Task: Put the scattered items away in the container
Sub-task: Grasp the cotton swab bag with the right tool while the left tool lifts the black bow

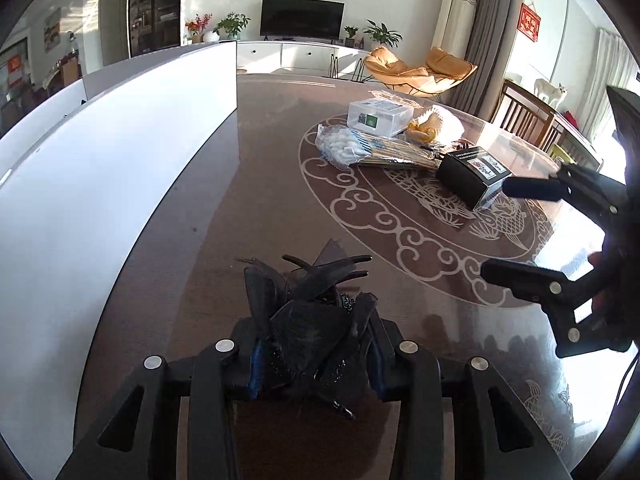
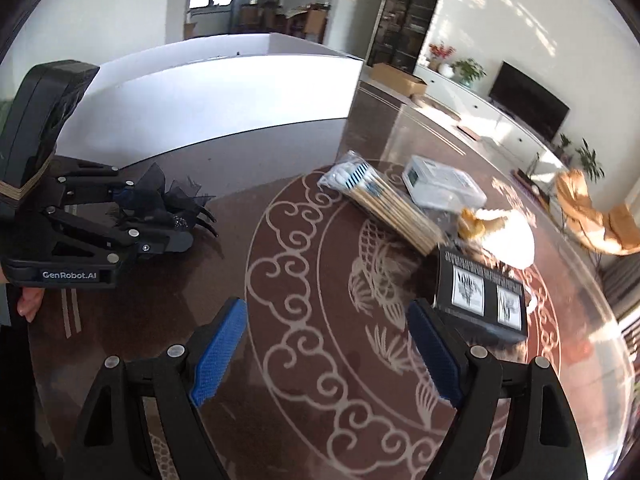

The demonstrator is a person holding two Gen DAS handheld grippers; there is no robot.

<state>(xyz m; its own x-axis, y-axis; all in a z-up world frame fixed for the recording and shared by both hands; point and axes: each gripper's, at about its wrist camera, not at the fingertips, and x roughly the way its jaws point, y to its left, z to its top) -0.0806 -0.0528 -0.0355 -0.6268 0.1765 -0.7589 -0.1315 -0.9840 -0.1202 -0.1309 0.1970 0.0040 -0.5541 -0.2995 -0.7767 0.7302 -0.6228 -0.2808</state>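
Two sets of tongs show over your worktop (image 2: 304, 408), a dark glossy surface with pale scrollwork. Your left tongs (image 1: 314, 354) are clamped on a black hair clip (image 1: 316, 312) trimmed with dark netting and curved prongs; from the right wrist view it is held off the worktop, just in front of the white container (image 2: 224, 100), whose wall stands along the worktop's far left. Your right tongs (image 2: 326, 350) stand wide apart with nothing between the blue pads (image 2: 218, 350), hovering above the scrollwork close to a black box (image 2: 480, 300) with white labels. Beyond that box lie the remaining scattered things, close together: a clear bag of cotton swabs (image 2: 374, 196) with wooden sticks, a white box (image 2: 442, 186) behind it, and a white and yellow bundle (image 2: 500, 234) beside the black box. All four rest on the worktop, well apart from the container. Part of a hand (image 2: 30, 302) grips the left tool's handle.
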